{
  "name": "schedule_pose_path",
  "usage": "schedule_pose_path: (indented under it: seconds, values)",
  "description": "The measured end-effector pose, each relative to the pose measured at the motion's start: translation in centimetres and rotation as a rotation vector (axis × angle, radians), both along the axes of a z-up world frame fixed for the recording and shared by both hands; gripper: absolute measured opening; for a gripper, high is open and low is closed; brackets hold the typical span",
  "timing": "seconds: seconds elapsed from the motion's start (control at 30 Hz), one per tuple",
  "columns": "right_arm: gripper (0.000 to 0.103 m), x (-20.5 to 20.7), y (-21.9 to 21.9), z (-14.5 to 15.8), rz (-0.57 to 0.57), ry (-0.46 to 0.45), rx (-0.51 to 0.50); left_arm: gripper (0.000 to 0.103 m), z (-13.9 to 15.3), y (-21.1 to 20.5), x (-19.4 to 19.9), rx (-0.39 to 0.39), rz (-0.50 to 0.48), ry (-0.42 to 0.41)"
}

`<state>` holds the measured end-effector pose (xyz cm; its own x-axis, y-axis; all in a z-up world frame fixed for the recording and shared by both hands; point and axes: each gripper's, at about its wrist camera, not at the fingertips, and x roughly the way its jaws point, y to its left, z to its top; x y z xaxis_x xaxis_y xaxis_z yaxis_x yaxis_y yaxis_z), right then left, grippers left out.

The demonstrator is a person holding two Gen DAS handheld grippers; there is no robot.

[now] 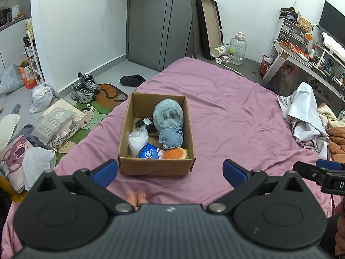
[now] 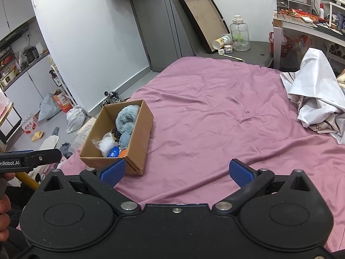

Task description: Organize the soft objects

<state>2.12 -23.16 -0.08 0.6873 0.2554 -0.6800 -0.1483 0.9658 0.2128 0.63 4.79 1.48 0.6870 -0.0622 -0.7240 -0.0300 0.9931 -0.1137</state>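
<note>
An open cardboard box (image 1: pixel 155 168) stands on the pink bed sheet (image 1: pixel 226 118), also seen in the right wrist view (image 2: pixel 138 138). Inside lie a fluffy blue-grey plush (image 1: pixel 168 113), a denim round piece (image 1: pixel 171 138), a clear plastic bag (image 1: pixel 138 140), a blue packet (image 1: pixel 148 152), an orange burger plush (image 1: pixel 174 153) and a black-and-white item (image 1: pixel 145 123). My left gripper (image 1: pixel 170 172) is open and empty just in front of the box. My right gripper (image 2: pixel 176 171) is open and empty to the right of the box, above the bare sheet.
Crumpled white cloth (image 2: pixel 317 105) and orange bedding (image 1: pixel 336 138) lie at the bed's right. Bags, shoes (image 1: pixel 85 88) and packets cover the floor left of the bed. A desk (image 1: pixel 306 62) stands at the far right; a water jug (image 1: pixel 237 47) is beyond the bed.
</note>
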Motion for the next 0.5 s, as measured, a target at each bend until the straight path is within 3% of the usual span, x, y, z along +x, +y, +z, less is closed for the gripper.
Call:
schedule_pose_path:
  seconds: [0.5]
  values:
    - [0.103, 0.30, 0.05, -0.29, -0.007, 0.008, -0.018, 0.103, 0.00, 0.03, -0.01, 0.003, -0.002, 0.001]
